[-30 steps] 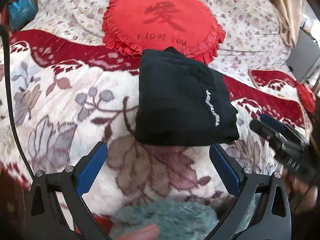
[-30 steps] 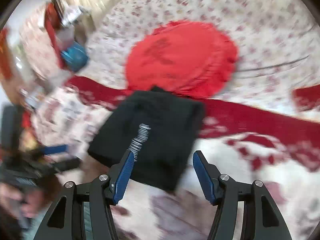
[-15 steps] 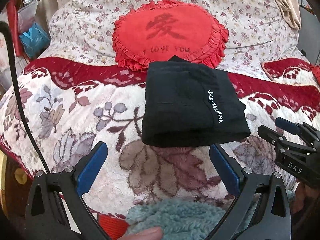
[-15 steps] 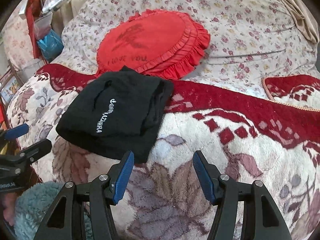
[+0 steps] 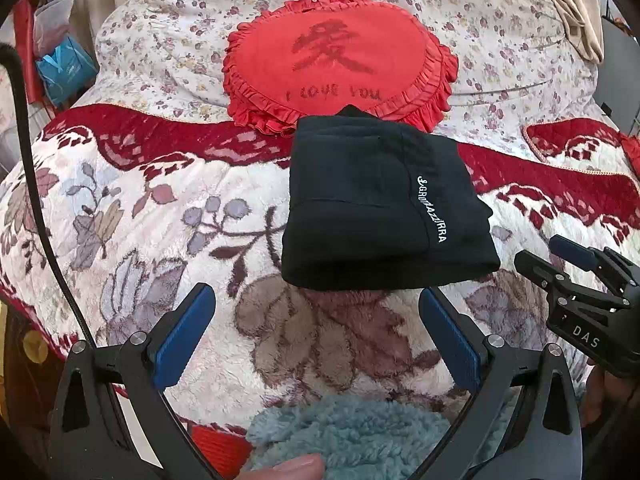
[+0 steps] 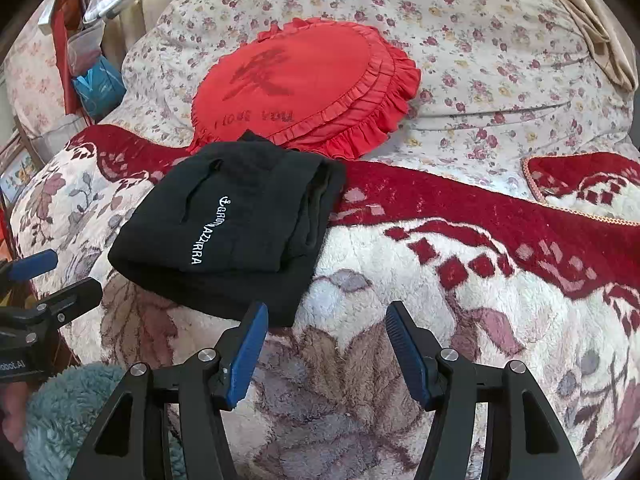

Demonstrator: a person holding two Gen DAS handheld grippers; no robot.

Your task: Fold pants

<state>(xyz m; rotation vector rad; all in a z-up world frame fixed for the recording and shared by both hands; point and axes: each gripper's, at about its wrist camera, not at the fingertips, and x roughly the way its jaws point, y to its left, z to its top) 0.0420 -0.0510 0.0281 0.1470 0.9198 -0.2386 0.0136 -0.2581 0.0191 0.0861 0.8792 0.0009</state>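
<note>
The black pants (image 5: 380,204) lie folded into a compact rectangle on the flowered blanket, with white lettering along one side. They also show in the right wrist view (image 6: 236,228). My left gripper (image 5: 316,324) is open and empty, held just in front of the pants' near edge. My right gripper (image 6: 326,332) is open and empty, to the right of the pants' near corner. The right gripper also shows at the right edge of the left wrist view (image 5: 580,276).
A red ruffled round cushion (image 5: 340,60) lies just behind the pants, touching their far edge. A flowered quilt (image 5: 500,28) covers the back of the bed. A teal fleece sleeve (image 5: 352,436) is at the bottom. A blue bag (image 5: 64,68) sits off the bed's left.
Both grippers have pulled back and up from the folded pants. The right wrist view swung right and steadied. The pants have not moved.
</note>
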